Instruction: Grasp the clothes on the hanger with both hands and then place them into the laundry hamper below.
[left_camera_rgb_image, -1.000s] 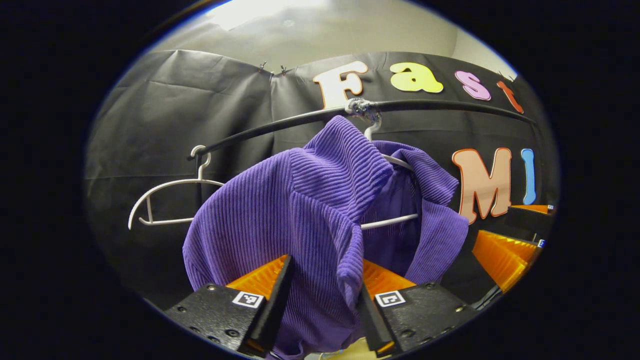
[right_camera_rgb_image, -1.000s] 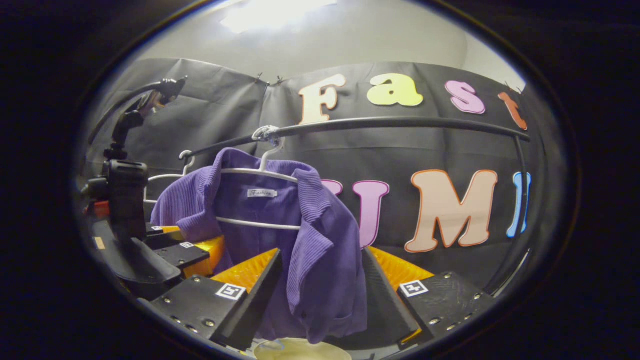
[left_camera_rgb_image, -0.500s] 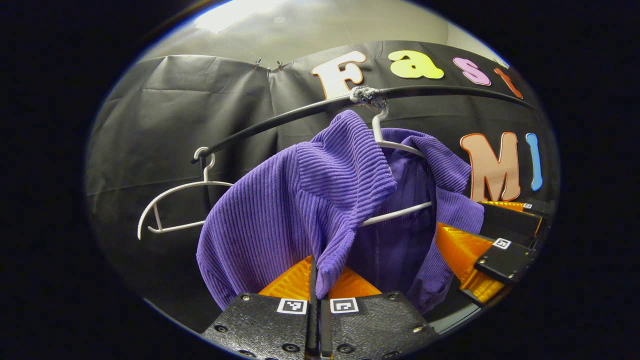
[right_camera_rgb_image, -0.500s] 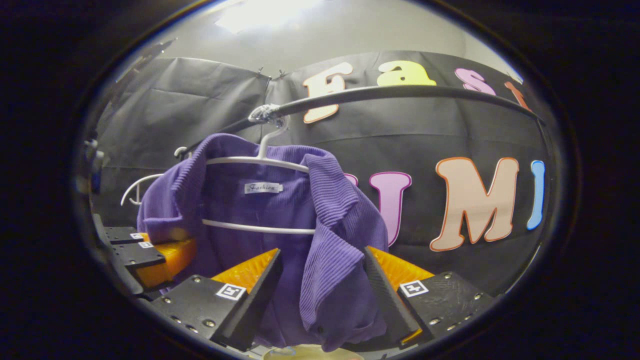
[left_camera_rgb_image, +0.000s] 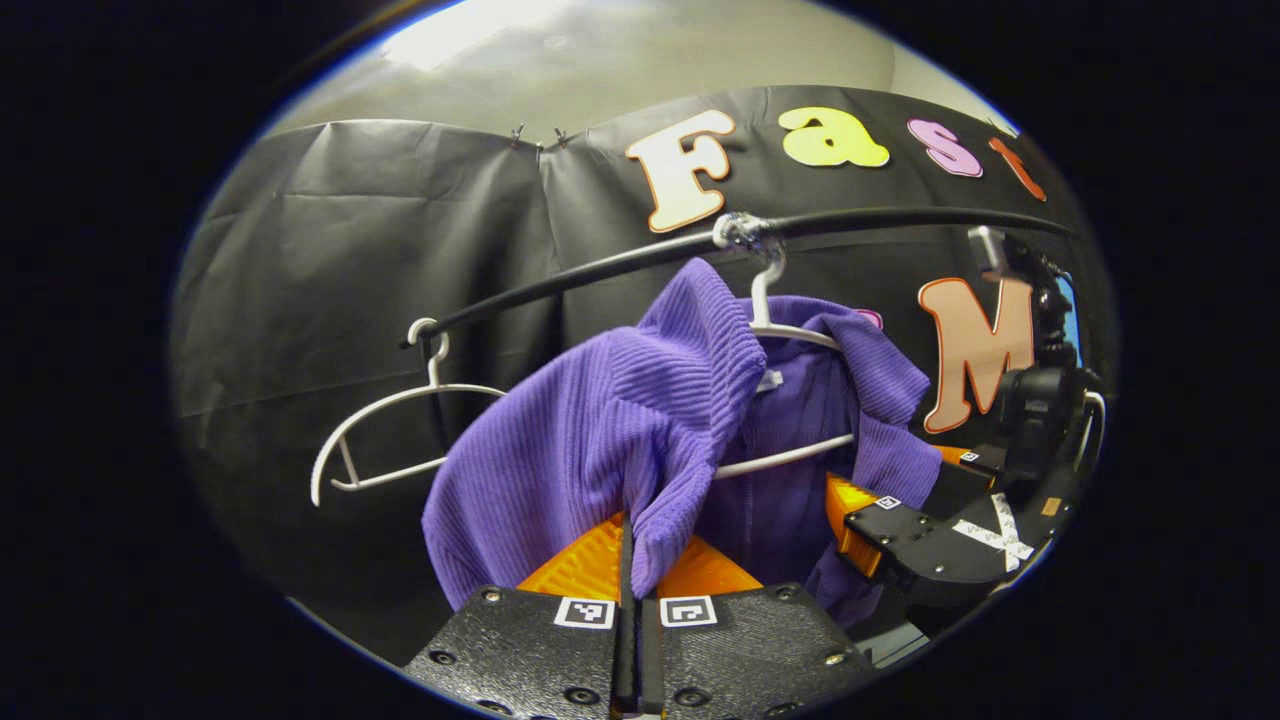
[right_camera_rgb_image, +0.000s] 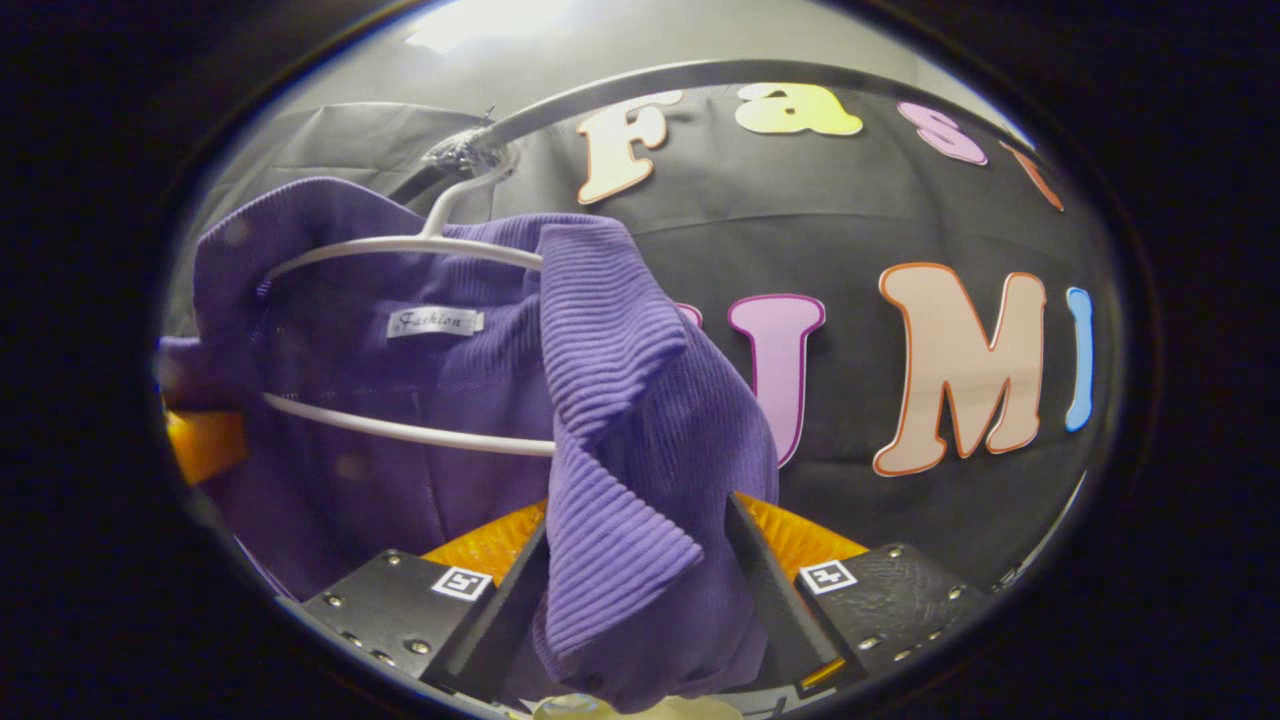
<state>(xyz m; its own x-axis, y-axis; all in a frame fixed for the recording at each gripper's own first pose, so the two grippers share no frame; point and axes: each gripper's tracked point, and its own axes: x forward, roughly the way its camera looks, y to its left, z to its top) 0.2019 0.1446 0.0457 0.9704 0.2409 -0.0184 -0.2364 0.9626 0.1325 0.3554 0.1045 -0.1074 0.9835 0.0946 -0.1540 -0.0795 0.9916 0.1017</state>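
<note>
A white neck tag (right_camera_rgb_image: 435, 321) inside the purple jacket (right_camera_rgb_image: 610, 400) bears script lettering.

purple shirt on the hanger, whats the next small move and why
Probably close the right gripper: its fingers stand open around the purple shirt front edge, while the left gripper is already shut on the other edge. The shirt hangs on the white hanger.
</note>
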